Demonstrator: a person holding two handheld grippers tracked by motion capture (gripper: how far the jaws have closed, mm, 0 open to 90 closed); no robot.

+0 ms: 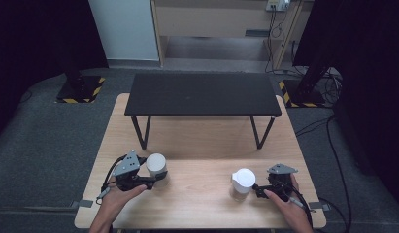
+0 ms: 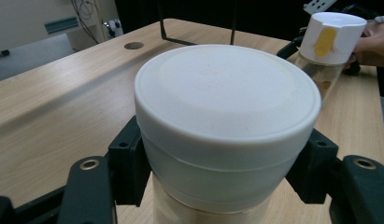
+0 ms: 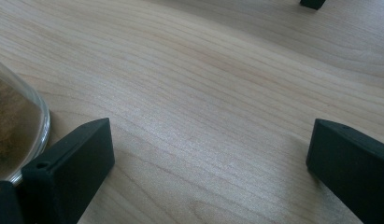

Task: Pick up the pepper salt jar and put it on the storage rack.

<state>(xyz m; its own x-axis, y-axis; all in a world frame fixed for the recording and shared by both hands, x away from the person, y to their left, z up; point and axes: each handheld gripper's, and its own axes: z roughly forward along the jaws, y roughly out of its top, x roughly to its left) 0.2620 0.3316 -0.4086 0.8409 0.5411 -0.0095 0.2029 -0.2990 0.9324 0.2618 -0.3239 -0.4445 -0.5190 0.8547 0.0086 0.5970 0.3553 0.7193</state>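
Clamped in my left gripper [image 2: 217, 182], the white-lidded jar [image 2: 227, 121] at the desk's [image 1: 202, 145] left front could tip if I jerk, while my right gripper [image 3: 208, 158] gapes beside the other jar [image 1: 242, 183].

I see soft, even overhead light on the table [image 1: 202, 145], dark surrounds. My left gripper's [image 2: 222, 163] close jar lid [image 2: 227, 93] looks slightly blurred.

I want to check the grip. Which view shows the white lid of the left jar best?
The left gripper view: the white lid sits close, pinched between the left tool's jaws. The high view shows it small.
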